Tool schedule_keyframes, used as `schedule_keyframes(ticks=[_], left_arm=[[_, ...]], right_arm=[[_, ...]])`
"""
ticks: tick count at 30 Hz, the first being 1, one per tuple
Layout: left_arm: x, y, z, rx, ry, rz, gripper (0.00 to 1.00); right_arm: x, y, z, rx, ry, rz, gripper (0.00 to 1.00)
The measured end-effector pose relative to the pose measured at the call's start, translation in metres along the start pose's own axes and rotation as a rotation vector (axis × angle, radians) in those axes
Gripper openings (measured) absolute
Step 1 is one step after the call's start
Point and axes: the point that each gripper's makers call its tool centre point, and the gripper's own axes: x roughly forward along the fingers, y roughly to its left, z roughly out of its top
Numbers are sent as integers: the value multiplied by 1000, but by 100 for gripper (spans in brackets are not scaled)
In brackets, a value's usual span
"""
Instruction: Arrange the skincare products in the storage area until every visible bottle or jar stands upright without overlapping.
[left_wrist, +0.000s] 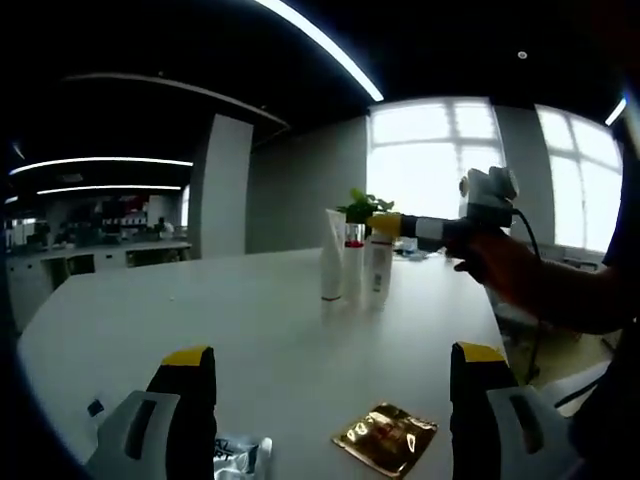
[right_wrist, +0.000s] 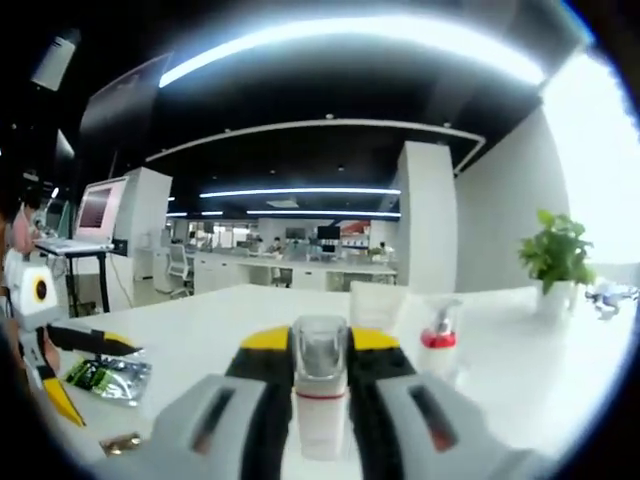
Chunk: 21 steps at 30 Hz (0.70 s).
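Note:
My right gripper (right_wrist: 320, 345) is shut on a white bottle (right_wrist: 320, 410) with a clear cap and a red band. In the left gripper view, this right gripper (left_wrist: 388, 226) comes in from the right in a person's hand and holds that bottle (left_wrist: 379, 270) by its top at the far side of the table. It stands next to a tall white tube (left_wrist: 332, 256) and a pump bottle (left_wrist: 355, 262). The tube (right_wrist: 376, 304) and the red-collared pump bottle (right_wrist: 440, 342) stand upright just behind the held bottle. My left gripper (left_wrist: 332, 365) is open over the near table with nothing between its jaws.
A gold sachet (left_wrist: 386, 438) and a silver sachet (left_wrist: 240, 456) lie flat near my left jaws. A green sachet (right_wrist: 106, 378) lies by the left gripper (right_wrist: 85, 368). A potted plant (right_wrist: 556, 256) stands behind the products. The white table (left_wrist: 240, 310) is wide. A laptop (right_wrist: 100, 208) sits on a stand at the left.

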Motion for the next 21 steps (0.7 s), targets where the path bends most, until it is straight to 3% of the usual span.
schedule_keyframes(ticks=[11, 21], left_arm=[[-2, 3, -4, -9, 11, 8, 99], [-3, 8, -6, -21, 15, 8, 99]], right_arm=[[17, -18, -17, 17, 18, -34, 18], [24, -22, -35, 26, 40, -52, 18]])
